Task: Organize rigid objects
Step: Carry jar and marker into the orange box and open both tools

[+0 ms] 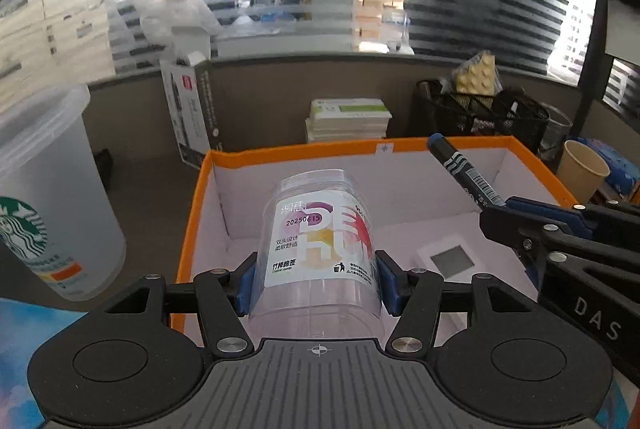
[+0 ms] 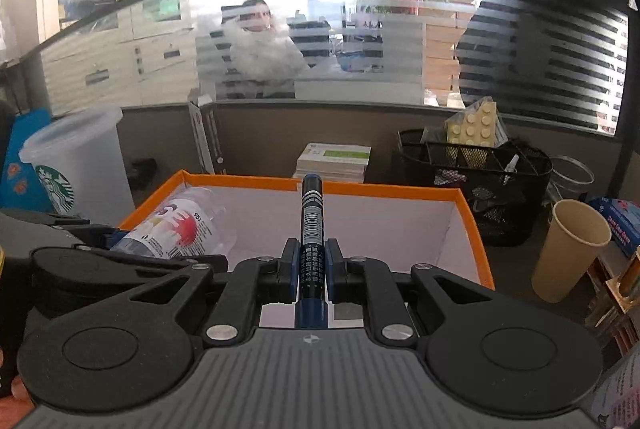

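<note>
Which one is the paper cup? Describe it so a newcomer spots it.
Start at the orange-rimmed box in the middle of the desk, then look just past its right wall. The paper cup stands there, in front of the black mesh organizer. It is plain tan and open-topped, unlike the frosted, lidded Starbucks cup left of the box.

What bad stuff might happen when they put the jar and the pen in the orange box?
Both tongs hang over the same box, close together, so they might bump. The jar is smooth, clear and held on its side in the left tongs; it might slip or roll onto the small white device. The pen pokes far beyond the right tongs and may hit the wall.
</note>
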The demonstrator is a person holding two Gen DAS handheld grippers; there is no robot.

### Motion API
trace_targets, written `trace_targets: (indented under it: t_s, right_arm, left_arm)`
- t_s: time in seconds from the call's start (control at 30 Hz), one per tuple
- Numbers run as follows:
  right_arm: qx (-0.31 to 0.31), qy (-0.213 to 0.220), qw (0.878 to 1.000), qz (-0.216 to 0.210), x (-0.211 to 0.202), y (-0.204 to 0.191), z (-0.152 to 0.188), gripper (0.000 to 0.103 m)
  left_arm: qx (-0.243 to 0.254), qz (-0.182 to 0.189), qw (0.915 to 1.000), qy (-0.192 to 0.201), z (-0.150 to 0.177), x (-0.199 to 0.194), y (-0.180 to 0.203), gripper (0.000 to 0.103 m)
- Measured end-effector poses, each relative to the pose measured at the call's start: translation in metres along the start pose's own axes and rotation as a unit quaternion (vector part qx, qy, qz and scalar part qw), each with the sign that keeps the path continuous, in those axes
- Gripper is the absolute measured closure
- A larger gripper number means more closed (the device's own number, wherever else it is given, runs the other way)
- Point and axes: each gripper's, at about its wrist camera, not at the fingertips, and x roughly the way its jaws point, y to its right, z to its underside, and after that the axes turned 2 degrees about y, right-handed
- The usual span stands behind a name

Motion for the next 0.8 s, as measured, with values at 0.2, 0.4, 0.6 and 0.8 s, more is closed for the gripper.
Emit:
trace_targets:
  t_s: [0.2, 0.4, 0.6, 0.8]
  right_arm:
    - [-0.006, -0.028, 1.0, 0.007, 0.015, -0.002, 0.005, 0.091]
    - [-0.006, -0.047, 0.999, 0.015, 0.023, -0.003, 0.008, 0.091]
    - [-0.013, -0.058, 0.998, 0.027, 0.023, 0.0, 0.009, 0.091]
    - [-0.014, -0.075, 0.997, 0.033, 0.028, 0.005, 0.012, 0.091]
  left_arm:
    - [0.016, -0.008, 0.9996, -0.021, 0.0, 0.014, 0.001, 0.046]
    - [0.021, -0.004, 0.9991, -0.037, -0.003, 0.021, 0.008, 0.046]
    - [0.029, 0.001, 0.9971, -0.07, 0.002, 0.034, 0.014, 0.046]
    - [0.025, -0.008, 0.9962, -0.083, 0.002, 0.042, 0.014, 0.046]
